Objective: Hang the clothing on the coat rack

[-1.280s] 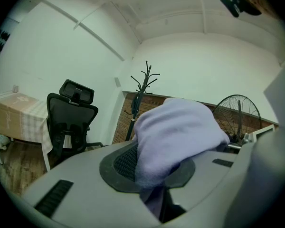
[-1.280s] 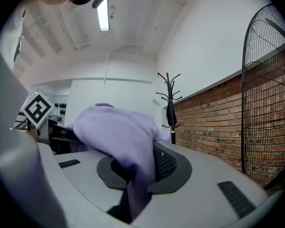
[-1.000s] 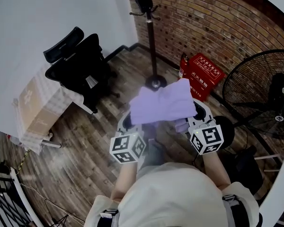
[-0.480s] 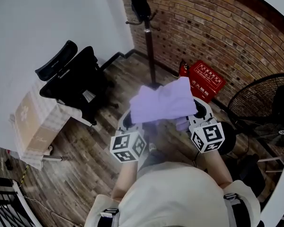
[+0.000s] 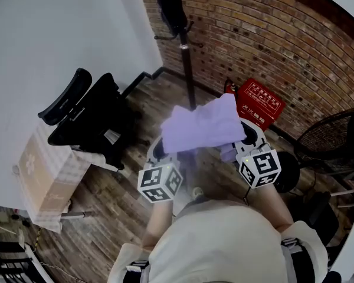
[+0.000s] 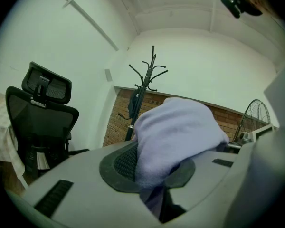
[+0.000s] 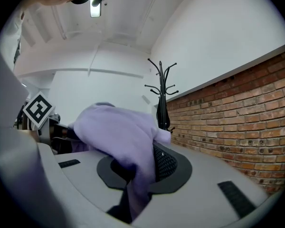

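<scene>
head view: the lilac garment (image 5: 203, 125) is spread between the left gripper (image 5: 160, 150) and the right gripper (image 5: 245, 139), in front of the coat rack (image 5: 186, 58) and well apart from it. a dark item (image 5: 168, 5) hangs on the rack.

left gripper view: the jaws are almost closed and pinch a fold of the garment; the coat rack stands behind.

right gripper view: the jaws clamp the garment in the same way, with the coat rack behind.

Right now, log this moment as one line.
left gripper: shut on lilac garment | right gripper: shut on same | coat rack: ahead, garment not yet hung
</scene>
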A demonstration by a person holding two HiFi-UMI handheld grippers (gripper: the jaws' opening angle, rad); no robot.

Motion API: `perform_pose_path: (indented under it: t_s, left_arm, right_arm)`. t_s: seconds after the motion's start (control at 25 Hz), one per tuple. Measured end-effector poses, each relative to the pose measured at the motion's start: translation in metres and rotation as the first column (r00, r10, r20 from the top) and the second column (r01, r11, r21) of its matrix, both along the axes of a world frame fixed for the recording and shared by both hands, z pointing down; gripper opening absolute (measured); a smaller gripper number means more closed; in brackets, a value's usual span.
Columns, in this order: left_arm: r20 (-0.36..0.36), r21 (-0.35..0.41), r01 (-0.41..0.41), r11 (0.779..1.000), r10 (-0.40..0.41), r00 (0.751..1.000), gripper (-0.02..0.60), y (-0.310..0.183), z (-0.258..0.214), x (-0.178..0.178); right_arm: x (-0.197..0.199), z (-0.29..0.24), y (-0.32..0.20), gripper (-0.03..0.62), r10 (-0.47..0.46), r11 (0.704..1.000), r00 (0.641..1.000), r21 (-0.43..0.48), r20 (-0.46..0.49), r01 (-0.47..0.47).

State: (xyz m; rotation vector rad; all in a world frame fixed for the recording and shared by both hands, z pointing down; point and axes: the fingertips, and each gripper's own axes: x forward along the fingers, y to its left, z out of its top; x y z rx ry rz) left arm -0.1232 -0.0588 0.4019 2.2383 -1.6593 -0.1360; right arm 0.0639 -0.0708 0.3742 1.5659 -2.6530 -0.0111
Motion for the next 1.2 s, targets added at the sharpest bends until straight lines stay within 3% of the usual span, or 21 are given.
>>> perform_pose_path:
  t_s: [0.48, 0.88, 1.2]
  left_arm:
    - [0.012, 0.012, -0.034, 0.999, 0.034, 0.999, 0.058, -0.071, 0.000, -0.033]
    - [0.035, 0.010, -0.079, 0.997, 0.078, 0.996, 0.058, -0.116, -0.001, -0.023]
    - [0.051, 0.028, -0.087, 0.996, 0.085, 0.995, 0.058, -0.188, -0.007, -0.009]
  right_arm:
    - [-0.032, 0.001, -0.065, 0.049, 0.030, 1.000, 1.000, 0.008, -0.006, -0.030]
    - [-0.024, -0.008, -0.109, 0.049, 0.063, 0.997, 0.998, 0.036, 0.005, -0.063]
    - [-0.010, -0.017, -0.183, 0.049, 0.069, 0.996, 0.997, 0.060, 0.019, -0.070]
